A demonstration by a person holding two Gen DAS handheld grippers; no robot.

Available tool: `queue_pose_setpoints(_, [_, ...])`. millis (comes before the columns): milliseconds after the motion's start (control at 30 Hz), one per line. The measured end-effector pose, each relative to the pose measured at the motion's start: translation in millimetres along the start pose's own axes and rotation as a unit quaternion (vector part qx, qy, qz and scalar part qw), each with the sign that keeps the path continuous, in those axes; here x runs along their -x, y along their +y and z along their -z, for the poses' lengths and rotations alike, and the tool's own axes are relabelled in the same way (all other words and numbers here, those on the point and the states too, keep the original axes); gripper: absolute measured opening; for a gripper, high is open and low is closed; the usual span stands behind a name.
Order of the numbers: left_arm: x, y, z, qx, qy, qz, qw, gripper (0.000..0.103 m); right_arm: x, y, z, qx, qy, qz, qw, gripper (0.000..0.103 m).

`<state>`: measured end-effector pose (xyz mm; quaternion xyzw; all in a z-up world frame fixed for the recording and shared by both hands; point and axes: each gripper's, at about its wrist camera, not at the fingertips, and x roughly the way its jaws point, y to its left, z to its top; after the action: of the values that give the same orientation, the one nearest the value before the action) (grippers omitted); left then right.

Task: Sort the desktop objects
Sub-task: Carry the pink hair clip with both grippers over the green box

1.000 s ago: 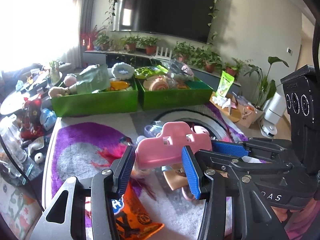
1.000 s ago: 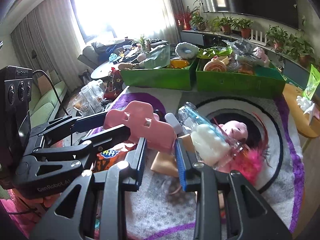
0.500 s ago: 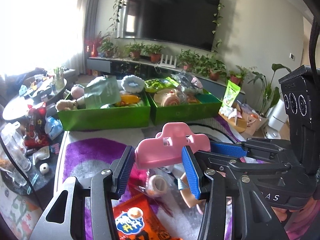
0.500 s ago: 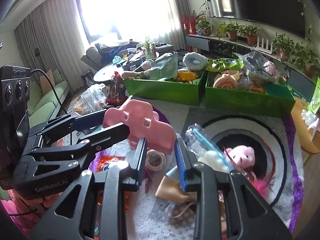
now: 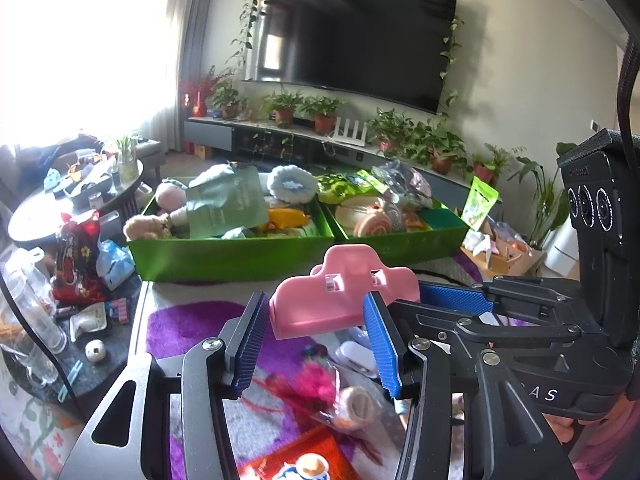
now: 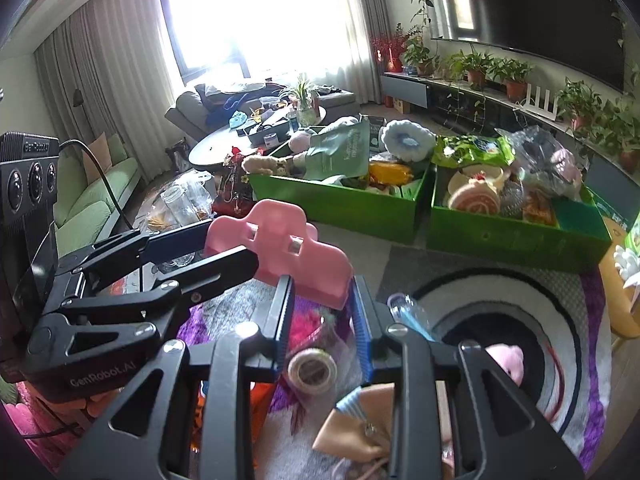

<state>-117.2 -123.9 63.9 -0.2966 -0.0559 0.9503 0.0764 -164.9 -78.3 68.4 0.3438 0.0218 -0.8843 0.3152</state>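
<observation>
Step in hand, as judged: carry phase of the sort. The pink clip [image 5: 344, 292] is held up in the air, clear of the rug [image 5: 188, 320], and is gripped from both sides at once. The left tongs [image 5: 316, 340] are clenched on it w/ blue pads [image 5: 380, 344] pressed against its lower edge; the right tongs [image 6: 322, 312] are clenched on the same clip, approx. at right angles to the left pair, as seen in both wrist views. Neither pair is released.

Clip position: above the near part of the rug, w/ the two green bins [image 5: 240, 256] ahead and not yet reached. Both bins are already packed w/ stuff: plush toys, a green pouch [image 5: 224, 208], snack bags.

Loose items are left below the tongs on the rug: a tape roll [image 6: 312, 368], a tan bow [image 6: 360, 432], a pink plush pig [image 6: 508, 360], an orange snack bag [image 5: 304, 464]. So the sort is judged far from done.

Next move, prob.: the clip is to be brought fwd over whichever bin it belongs to (cannot be told which) and held over a free gap. One pair should be let go first, since a two-sided grip can't be dropped cleanly. The release must be made low enough that the clip isn't bounced off the heaped contents.
</observation>
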Motion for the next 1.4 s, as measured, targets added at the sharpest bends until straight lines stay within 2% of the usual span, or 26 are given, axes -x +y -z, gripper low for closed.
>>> queue_pose_setpoints(333, [-25,22,-21,-0.008,-0.012,-0.006,0.9999,0.049,-27,-4,-36,0.013,-0.024,0.005,1.000,0.030])
queue_pose_setpoints(1000, [-68,65,-75,-0.017,-0.013,-0.021,0.9996,0.049,-80,-13,-100,0.023,-0.038,-0.001,0.999,0.030])
queue_pose_setpoints(1400, [-106,97,-90,-0.005,0.006,-0.025,0.9997,0.049,-128,-25,-125,0.001,-0.014,-0.009,1.000,0.030])
